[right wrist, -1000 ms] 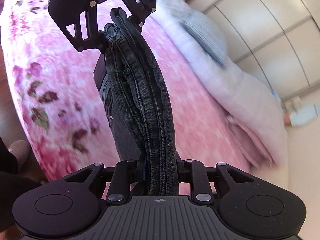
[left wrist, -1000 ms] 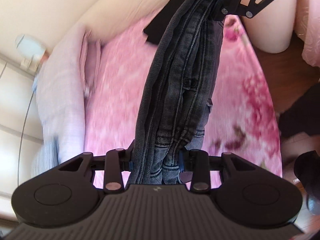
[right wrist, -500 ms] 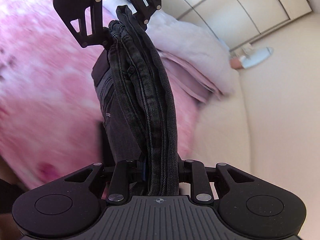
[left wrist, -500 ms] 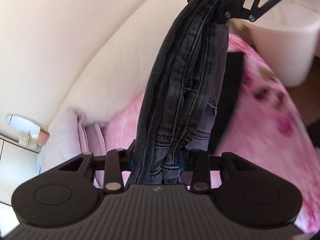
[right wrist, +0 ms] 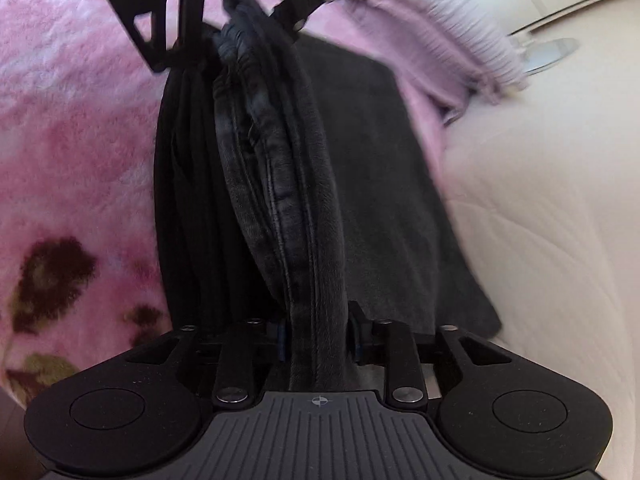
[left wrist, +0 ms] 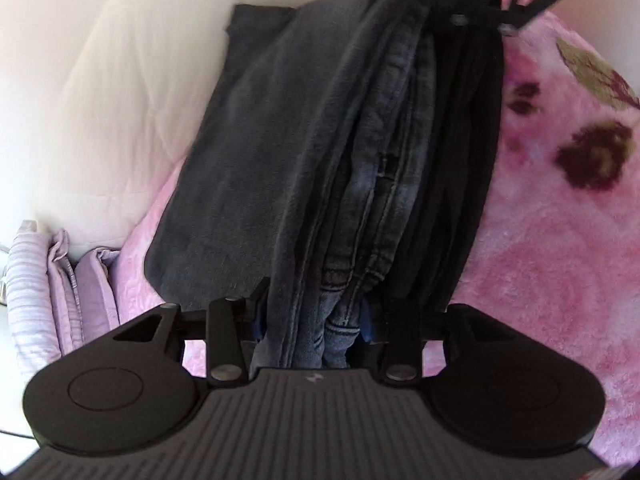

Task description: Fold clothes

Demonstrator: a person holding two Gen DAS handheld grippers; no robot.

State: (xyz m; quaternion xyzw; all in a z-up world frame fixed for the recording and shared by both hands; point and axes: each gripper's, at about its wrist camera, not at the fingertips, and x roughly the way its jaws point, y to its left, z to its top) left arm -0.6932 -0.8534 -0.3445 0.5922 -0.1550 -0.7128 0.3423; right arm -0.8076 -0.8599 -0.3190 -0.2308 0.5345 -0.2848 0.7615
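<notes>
Both grippers, left (left wrist: 310,320) and right (right wrist: 318,332), clamp folded jeans (left wrist: 372,184) above a dark garment (left wrist: 256,152) near the bed's (left wrist: 560,240) headboard edge. Uneven release could spill the layers, undoing the fold.

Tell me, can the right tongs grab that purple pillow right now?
Probably not. The right tongs are shut on the folded jeans, shared with the left tongs, so nothing is free for the purple pillow lying beyond them.

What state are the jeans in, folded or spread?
Folded. The jeans hang bunched in stacked layers between the left gripper and right gripper, both clamped on them.
</notes>
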